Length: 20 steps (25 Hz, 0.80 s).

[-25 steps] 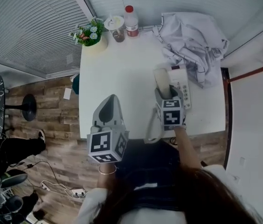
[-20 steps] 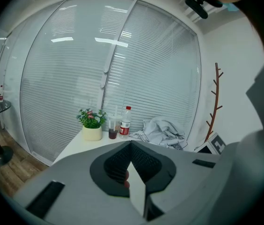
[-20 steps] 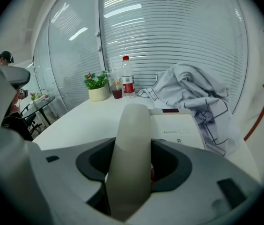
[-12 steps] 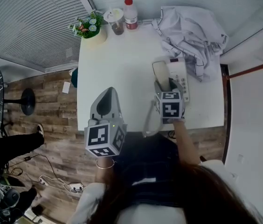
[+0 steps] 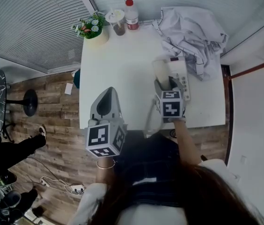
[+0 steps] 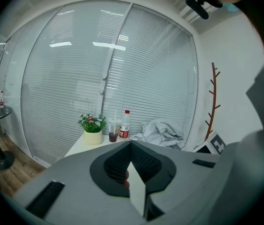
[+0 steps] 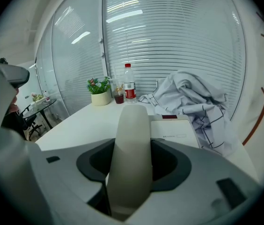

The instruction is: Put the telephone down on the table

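Observation:
The beige telephone handset [image 7: 132, 149] stands on end between the jaws of my right gripper [image 7: 133, 172], which is shut on it. In the head view this gripper [image 5: 165, 86] holds the handset [image 5: 160, 73] just over the left side of the telephone base [image 5: 179, 76], near the right front of the white table [image 5: 118, 74]. The base [image 7: 174, 131] lies flat right behind the handset. The cord [image 5: 150, 118] hangs down past the table's front edge. My left gripper [image 5: 105, 104] hovers at the table's front left edge, shut, with nothing in it [image 6: 132, 170].
A crumpled white shirt [image 5: 193, 29] fills the back right corner. A potted plant [image 5: 92, 32], a cup with a straw [image 5: 116, 25] and a red-capped bottle [image 5: 131, 14] stand along the back edge. A brown coat rack [image 5: 258, 69] stands to the right.
The right gripper keeps the handset over the base's left side, and the left gripper stays at the front edge. Only the head view has shifted slightly.

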### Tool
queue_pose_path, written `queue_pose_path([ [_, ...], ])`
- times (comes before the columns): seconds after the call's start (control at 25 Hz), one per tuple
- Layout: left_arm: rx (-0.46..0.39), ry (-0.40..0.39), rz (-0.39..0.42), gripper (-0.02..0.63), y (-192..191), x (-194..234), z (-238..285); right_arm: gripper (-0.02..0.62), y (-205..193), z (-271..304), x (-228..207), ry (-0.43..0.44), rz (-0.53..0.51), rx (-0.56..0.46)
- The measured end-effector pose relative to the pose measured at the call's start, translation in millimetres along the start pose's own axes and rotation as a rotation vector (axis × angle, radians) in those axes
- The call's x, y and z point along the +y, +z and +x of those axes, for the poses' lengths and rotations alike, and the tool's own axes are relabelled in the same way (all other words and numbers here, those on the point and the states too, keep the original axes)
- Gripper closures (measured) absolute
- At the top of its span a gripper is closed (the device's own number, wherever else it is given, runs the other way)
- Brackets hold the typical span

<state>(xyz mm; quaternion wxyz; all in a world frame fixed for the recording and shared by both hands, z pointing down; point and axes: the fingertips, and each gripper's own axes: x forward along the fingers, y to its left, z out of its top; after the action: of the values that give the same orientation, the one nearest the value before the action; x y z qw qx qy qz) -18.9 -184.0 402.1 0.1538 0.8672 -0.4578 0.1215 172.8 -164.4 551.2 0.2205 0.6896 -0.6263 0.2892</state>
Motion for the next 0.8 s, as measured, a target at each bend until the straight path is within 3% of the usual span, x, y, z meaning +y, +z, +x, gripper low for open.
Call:
queue_pose_path([
  [0.8, -0.038, 0.125, -0.046, 0.604, -2.3, 31.5, -34.6, 0.379, 9.6, 7.5, 49.4, 0.121, -0.137, -0.009],
])
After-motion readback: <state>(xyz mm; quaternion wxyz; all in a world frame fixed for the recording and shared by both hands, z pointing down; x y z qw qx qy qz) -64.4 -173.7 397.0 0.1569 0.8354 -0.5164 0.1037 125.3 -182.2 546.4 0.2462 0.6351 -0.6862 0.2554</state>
